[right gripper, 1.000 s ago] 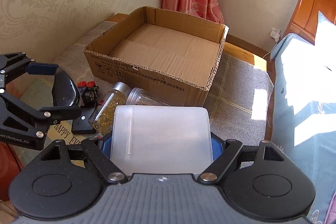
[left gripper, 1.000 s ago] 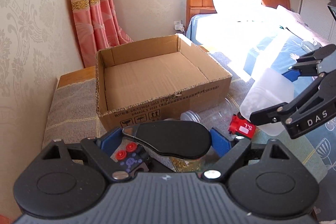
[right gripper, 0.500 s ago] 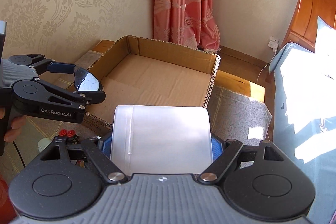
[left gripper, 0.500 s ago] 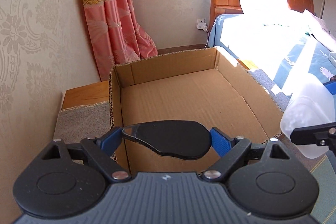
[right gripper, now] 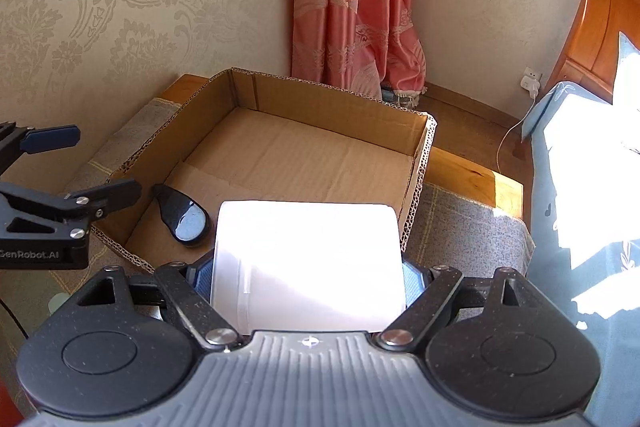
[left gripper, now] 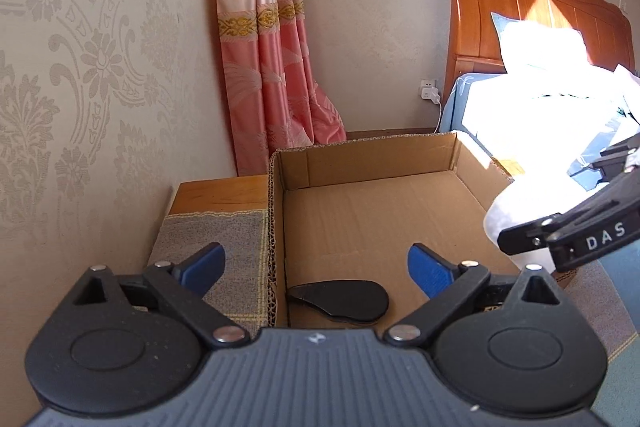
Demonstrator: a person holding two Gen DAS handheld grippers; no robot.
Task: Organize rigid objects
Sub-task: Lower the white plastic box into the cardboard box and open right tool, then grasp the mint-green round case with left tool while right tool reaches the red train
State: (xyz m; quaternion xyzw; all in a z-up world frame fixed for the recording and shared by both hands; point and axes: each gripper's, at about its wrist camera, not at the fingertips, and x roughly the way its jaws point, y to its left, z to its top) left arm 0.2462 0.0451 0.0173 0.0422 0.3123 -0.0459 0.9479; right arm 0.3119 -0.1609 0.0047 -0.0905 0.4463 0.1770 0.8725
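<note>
Cardboard box (right gripper: 304, 163): open-topped, on the cloth-covered worktop (right gripper: 468, 231) beside the bed (left gripper: 552, 115); its floor is bare except for one item.
Black case (left gripper: 340, 301): flat, teardrop-shaped and glossy, lying on the box floor in the near corner, close to the side wall.
Left gripper (left gripper: 316, 269): its jaws have just been opening and now stand spread wide, with nothing between the blue pads (left gripper: 202, 265); the case lies free below them.
White container (right gripper: 308, 263): translucent plastic, pinched across its width by the right gripper (right gripper: 308, 291), and hanging over the near rim of the box.
Step in hand: the case looks delivered; the container seems next to go in.
Risk, collision: the two grippers work close together over the same near corner. If the left one lingers while the right one comes forward, fingers may knock together and jolt the container.
Risk, landing: the container sits just beside the case. Let go where it hangs, it could come down on the case or on the corrugated rim and tip out onto the worktop.
Risk, grip: smooth plastic held only at the sides could slip or rotate if swung fast.
Risk, glare: strong sunlight washes out the container's surface, so its lower edge and clearance over the rim cannot be judged well.
Safer course: probably left gripper clears away, right carries deeper toward the open middle before releasing.
</note>
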